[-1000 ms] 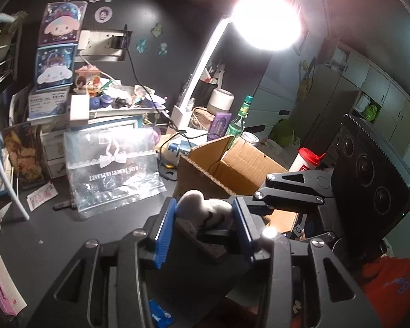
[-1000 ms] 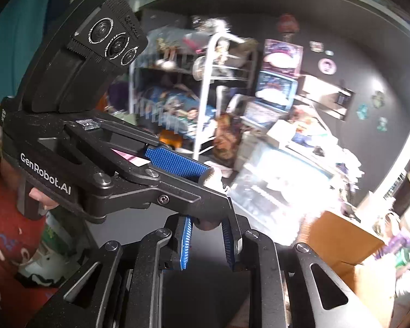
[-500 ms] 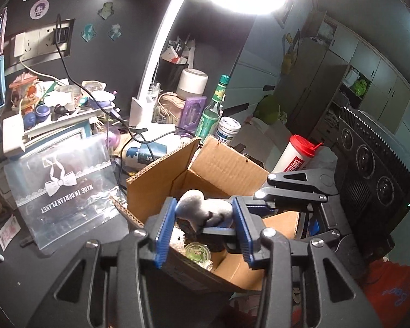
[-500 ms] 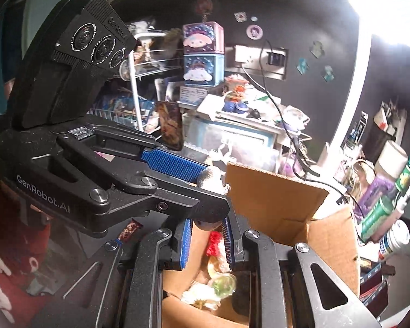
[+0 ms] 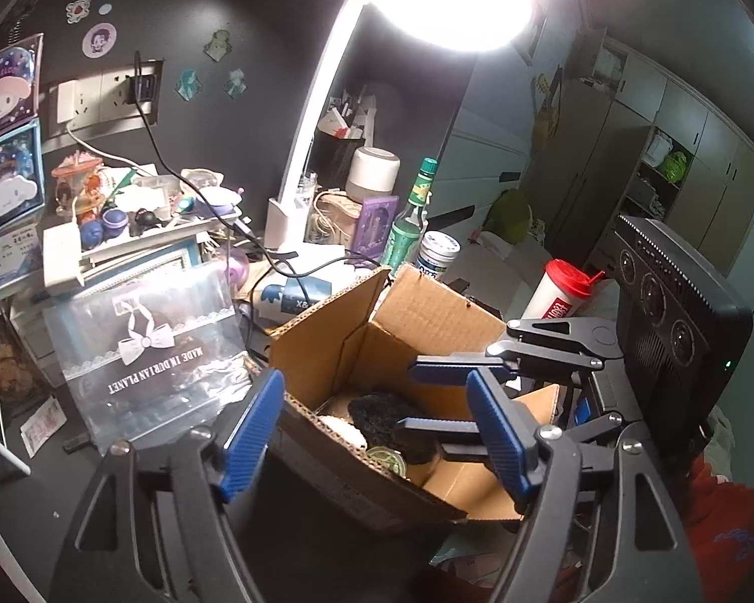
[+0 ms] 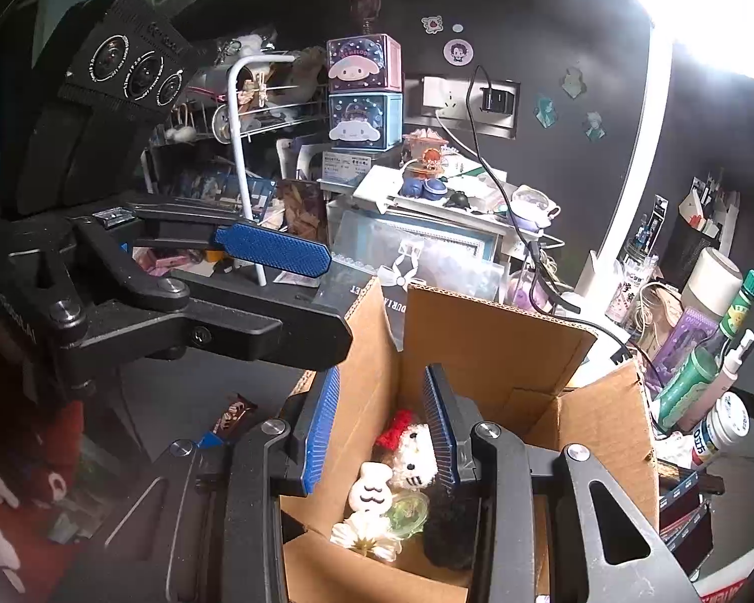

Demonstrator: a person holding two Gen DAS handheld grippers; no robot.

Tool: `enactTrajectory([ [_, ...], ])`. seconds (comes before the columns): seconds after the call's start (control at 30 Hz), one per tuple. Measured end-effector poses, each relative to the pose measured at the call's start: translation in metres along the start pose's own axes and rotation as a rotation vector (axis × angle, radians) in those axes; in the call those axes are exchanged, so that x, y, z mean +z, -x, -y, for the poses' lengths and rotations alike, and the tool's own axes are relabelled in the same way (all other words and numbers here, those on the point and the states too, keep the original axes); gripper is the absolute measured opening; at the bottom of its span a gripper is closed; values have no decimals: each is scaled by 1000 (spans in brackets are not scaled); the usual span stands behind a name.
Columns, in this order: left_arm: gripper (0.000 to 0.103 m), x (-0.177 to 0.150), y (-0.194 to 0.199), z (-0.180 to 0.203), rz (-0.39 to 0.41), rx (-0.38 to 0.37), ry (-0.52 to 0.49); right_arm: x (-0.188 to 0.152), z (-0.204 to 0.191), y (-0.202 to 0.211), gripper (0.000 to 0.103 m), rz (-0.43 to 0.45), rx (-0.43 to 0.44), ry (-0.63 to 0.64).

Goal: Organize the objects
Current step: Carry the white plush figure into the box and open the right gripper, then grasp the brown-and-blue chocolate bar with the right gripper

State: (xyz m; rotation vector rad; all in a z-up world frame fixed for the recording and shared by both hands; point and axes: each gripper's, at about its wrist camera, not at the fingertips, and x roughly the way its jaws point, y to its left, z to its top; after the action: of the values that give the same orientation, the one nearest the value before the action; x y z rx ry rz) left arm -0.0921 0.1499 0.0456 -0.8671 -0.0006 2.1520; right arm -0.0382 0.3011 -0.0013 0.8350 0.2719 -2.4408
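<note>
An open cardboard box (image 5: 427, 316) (image 6: 477, 331) stands on the dark desk. My left gripper (image 5: 377, 432) hovers over its near wall, its jaws opening with nothing between them. Over the box's inside, my right gripper (image 6: 382, 427) has its jaws opening too, and its pads press on nothing. Beneath them in the box lie a small white toy with a moustache (image 6: 369, 490), a crocheted white cat with a red bow (image 6: 412, 452), a green round thing (image 5: 387, 457) and a dark fuzzy thing (image 5: 377, 412). Each gripper shows in the other's view, right gripper (image 5: 427, 397) and left gripper (image 6: 301, 296).
A clear zip bag (image 5: 146, 352) leans left of the box. Behind stand a white desk lamp (image 5: 296, 191), a green bottle (image 5: 407, 231), a white jar (image 5: 437, 256) and a red-lidded cup (image 5: 558, 296). A chocolate bar (image 6: 231, 417) lies on the desk. Cluttered shelves (image 6: 427, 191) fill the back.
Both grippers carried the white toy from the left over the box. Their jaws then parted, and the toy now lies inside the box.
</note>
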Motion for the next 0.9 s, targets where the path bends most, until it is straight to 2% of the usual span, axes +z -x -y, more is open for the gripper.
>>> enactTrajectory([
  [0.1,74,-7,18,-8,33,25,15,2,-12,3,30,14,2,14],
  [0.27,82,-29,54,-25,86,115,28,8,-46,10,30,61,36,48],
  [0.4,83,-55,81,-47,124,176,69,12,-83,3,30,75,79,93],
  [0.57,84,-92,109,-76,144,270,133,9,-130,-24,30,30,169,130],
  [0.73,84,-133,117,-106,114,344,196,-6,-161,-67,31,-62,223,120],
  [0.77,84,-140,116,-111,105,353,207,-10,-165,-75,33,-79,220,118],
  [0.83,84,-155,115,-119,83,363,223,-21,-172,-90,46,-109,211,104],
  [0.9,84,-167,110,-125,63,362,236,-32,-176,-103,46,-137,201,84],
])
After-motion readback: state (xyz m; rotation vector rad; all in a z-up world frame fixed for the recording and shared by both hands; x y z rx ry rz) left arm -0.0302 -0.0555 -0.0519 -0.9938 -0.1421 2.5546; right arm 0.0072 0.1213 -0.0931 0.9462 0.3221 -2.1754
